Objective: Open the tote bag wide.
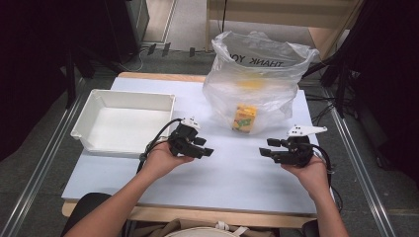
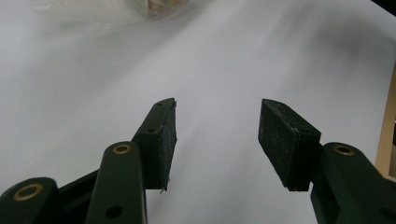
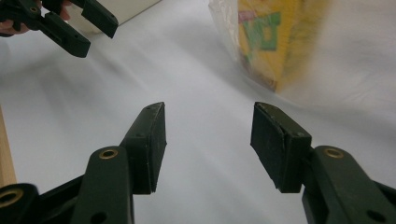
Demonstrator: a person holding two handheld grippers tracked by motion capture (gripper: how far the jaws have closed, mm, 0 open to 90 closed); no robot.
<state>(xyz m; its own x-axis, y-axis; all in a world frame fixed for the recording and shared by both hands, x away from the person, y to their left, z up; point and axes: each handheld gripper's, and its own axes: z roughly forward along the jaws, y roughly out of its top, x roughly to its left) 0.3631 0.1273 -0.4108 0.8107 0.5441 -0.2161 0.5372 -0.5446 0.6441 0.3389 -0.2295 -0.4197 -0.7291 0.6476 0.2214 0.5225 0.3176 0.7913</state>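
High view: both hand-held grippers — left (image 1: 206, 146), right (image 1: 266, 147) — are hovering released over the bench (image 1: 232, 173), near the bag (image 1: 257, 79) holding a yellow box (image 1: 244, 118).

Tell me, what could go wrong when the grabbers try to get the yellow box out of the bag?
The bag is thin and floppy, so a gripper might pinch plastic instead of the yellow box inside, and drag the whole bag along. The box stands upright near the bag's front, so a bump could tip it over. Both the left gripper and the right gripper are open and point toward each other, so they might knock together if both reach in at once.
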